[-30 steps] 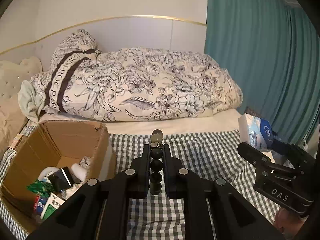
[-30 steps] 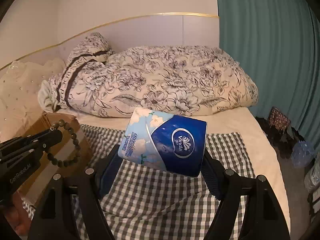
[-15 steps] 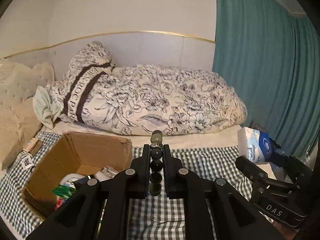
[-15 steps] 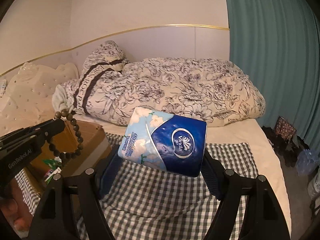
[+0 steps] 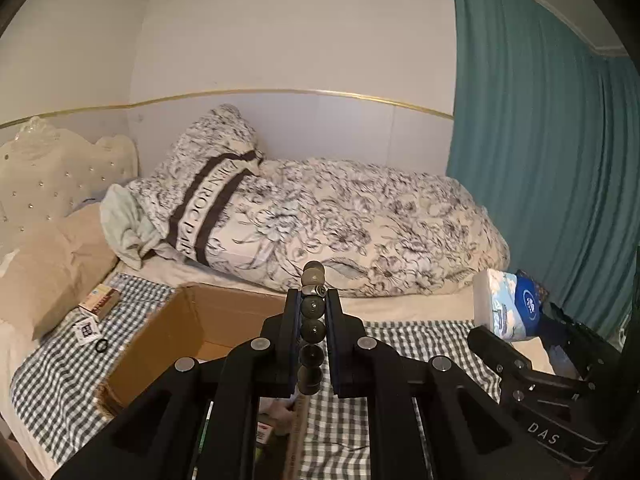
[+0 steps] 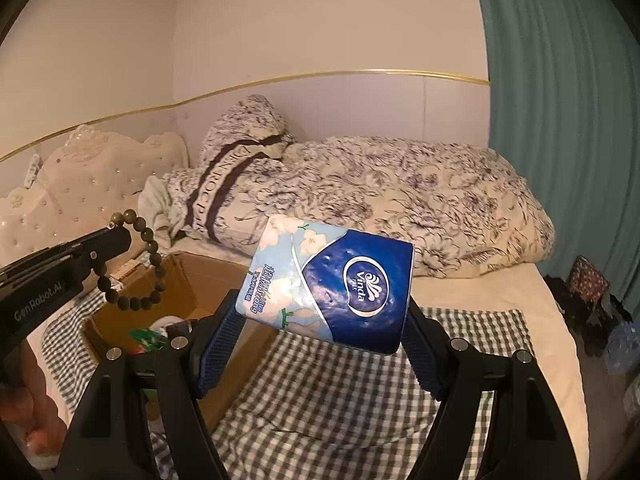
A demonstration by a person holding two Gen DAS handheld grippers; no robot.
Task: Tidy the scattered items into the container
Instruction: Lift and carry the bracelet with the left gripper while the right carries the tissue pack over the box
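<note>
My left gripper (image 5: 313, 312) is shut on a dark bead bracelet (image 5: 312, 332), held above the near side of an open cardboard box (image 5: 168, 332); the bracelet loop (image 6: 136, 264) hangs from that gripper (image 6: 116, 236) in the right wrist view. My right gripper (image 6: 320, 332) is shut on a blue and white tissue pack (image 6: 332, 284), held in the air over the checked blanket (image 6: 340, 396), to the right of the box (image 6: 184, 280). The pack (image 5: 506, 304) also shows at the right of the left wrist view. Several small items lie inside the box.
A small carton (image 5: 98, 300), a black ring (image 5: 102, 346) and a printed tag (image 5: 86, 328) lie on the checked blanket (image 5: 52, 376) left of the box. A floral duvet (image 5: 340, 232) and pillow fill the far side. A teal curtain (image 5: 540, 160) hangs at right.
Both grippers rose and shifted with their loads. The box now sits lower and nearer under the left gripper, and more of the headboard and wall has come into view.
</note>
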